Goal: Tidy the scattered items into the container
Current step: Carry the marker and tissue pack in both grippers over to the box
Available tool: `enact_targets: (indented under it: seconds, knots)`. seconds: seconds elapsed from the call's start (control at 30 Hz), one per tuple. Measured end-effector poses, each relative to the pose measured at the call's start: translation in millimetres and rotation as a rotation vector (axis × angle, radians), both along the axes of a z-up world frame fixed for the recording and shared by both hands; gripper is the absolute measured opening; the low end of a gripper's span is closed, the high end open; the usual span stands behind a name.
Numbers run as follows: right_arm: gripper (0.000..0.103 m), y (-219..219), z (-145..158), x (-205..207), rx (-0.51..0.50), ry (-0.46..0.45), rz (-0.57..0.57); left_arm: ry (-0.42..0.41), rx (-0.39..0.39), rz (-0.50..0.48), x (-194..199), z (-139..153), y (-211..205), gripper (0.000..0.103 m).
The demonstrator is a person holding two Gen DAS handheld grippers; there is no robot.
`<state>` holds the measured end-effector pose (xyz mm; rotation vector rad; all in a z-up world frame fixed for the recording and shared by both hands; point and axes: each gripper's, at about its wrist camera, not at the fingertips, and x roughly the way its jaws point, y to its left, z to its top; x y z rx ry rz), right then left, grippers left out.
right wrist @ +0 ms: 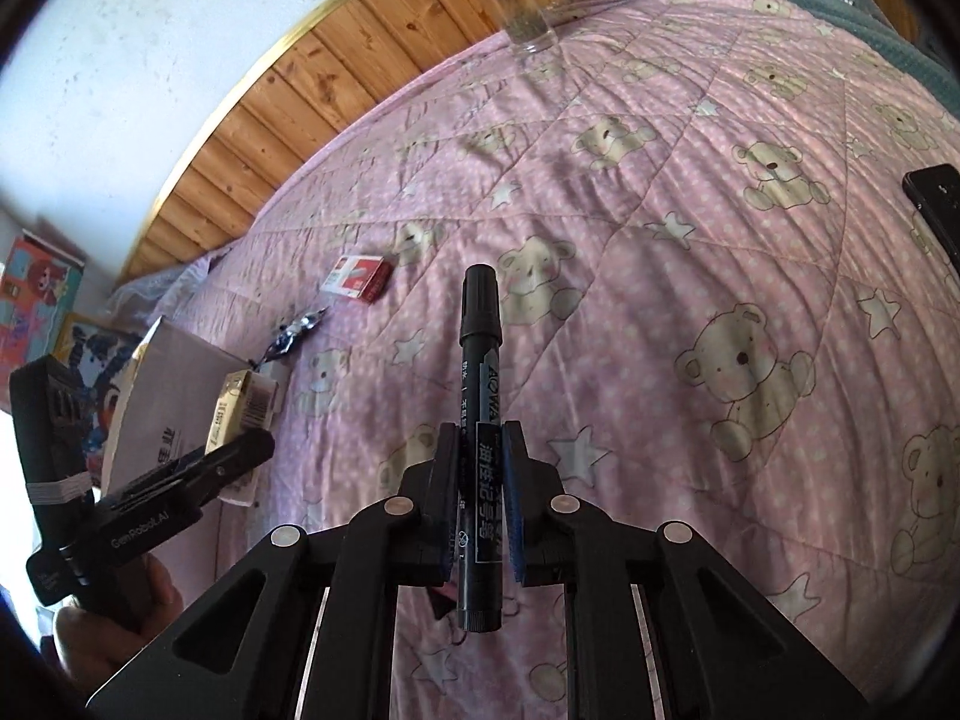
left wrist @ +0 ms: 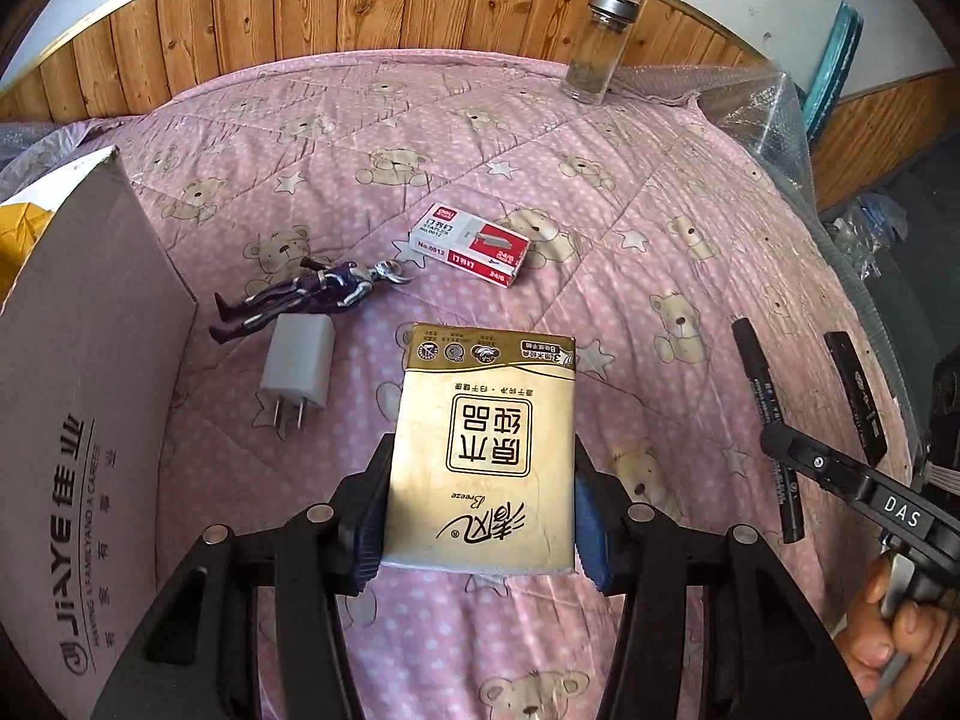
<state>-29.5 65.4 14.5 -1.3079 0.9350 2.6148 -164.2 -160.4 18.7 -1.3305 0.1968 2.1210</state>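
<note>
**Two grippers, each holding an item above a pink bear-print quilt**

Left wrist view: the left gripper [left wrist: 480, 516] is clenched on a gold tissue pack [left wrist: 486, 450], held flat above the quilt [left wrist: 630, 210]. At the left edge stands the cardboard box [left wrist: 78, 420], its near wall upright and its opening partly seen at top left. Just beside the box lie a white charger plug [left wrist: 298, 366] and a toy figure [left wrist: 306, 294], nearly touching each other. A staples box [left wrist: 471, 244] lies further back, with open quilt around it. A glass bottle [left wrist: 597, 48] stands upright at the far edge by the wooden headboard [left wrist: 300, 18]. A black lighter [left wrist: 855, 396] lies near the right edge.

Right wrist view: the right gripper [right wrist: 480, 516] grasps a black marker [right wrist: 480, 420] at mid-barrel, cap pointing forward. Wide bare quilt lies ahead and to the right.
</note>
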Motion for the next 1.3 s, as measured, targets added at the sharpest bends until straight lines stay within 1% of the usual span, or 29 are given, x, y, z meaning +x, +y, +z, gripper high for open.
enact_targets:
  seconds: [0.23,0.4,0.53,0.63,0.73,0.83,1.1,1.3]
  knots:
    - [0.014,-44.6,5.6,12.3,0.045,-0.005,0.086,-0.008,0.017,0.002,30.0,5.9,-26.0,0.053]
    - [0.014,-68.5,15.9,24.7,0.091,-0.002,0.127,-0.009,0.052,-0.002,49.1,14.6,-45.9,0.053]
    - [0.014,-86.9,30.7,30.0,0.132,0.017,0.155,0.009,0.087,-0.009,64.0,26.9,-57.6,0.053]
    - [0.014,-103.8,44.8,34.4,0.175,0.040,0.181,0.041,0.113,-0.004,72.1,39.6,-69.2,0.053]
    - [0.014,-125.2,57.4,39.5,0.216,0.062,0.221,0.069,0.151,0.013,76.7,53.3,-85.8,0.053]
    - [0.014,-148.8,68.1,42.8,0.255,0.083,0.268,0.078,0.195,0.033,80.7,63.0,-104.8,0.053]
    - [0.014,-197.7,93.1,44.5,0.322,0.145,0.382,0.095,0.285,0.088,86.8,82.1,-152.0,0.053]
    - [0.014,-230.6,113.6,39.3,0.354,0.186,0.467,0.113,0.345,0.135,86.2,95.7,-185.0,0.053]
